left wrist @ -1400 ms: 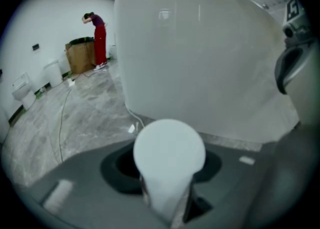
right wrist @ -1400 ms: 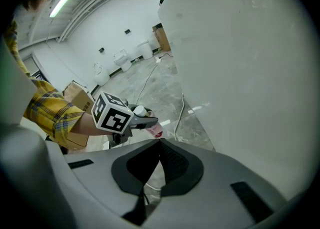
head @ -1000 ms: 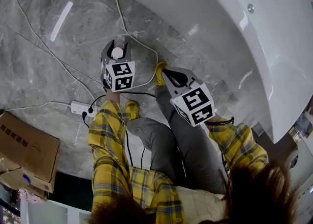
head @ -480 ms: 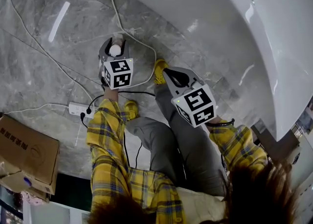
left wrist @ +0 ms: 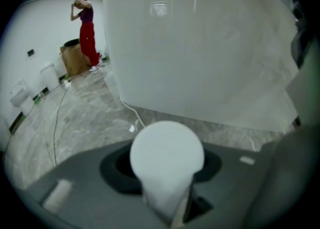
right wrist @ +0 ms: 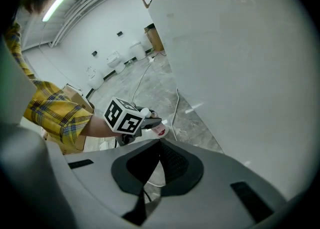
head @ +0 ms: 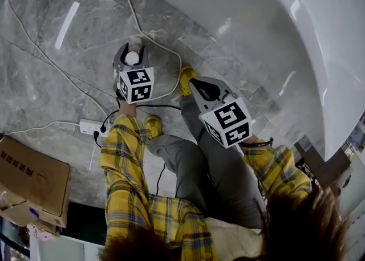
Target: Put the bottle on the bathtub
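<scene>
Sleeves (head: 122, 151) of yellow plaid reach down, one to each gripper. Nearest hangs the right gripper (head: 193, 83), its jaws pressed together on nothing. It looks parked by the person's knee, out of the way, since one hand is enough for this job. Lower down, the left gripper (head: 133, 49) has its jaws spread wide around the bottle (head: 133, 58), and I judge the bottle gripped. The white cap pokes up toward the camera and the red-labelled body hangs below the jaws, low over the floor (head: 51, 83). Whether the base touches the floor I cannot tell. The hold sits under the cap, probably to leave the base free for setting down. A cable (head: 134, 15) trails past. Beyond rises the bathtub (head: 274, 37), so a lift and carry toward it remain.
</scene>
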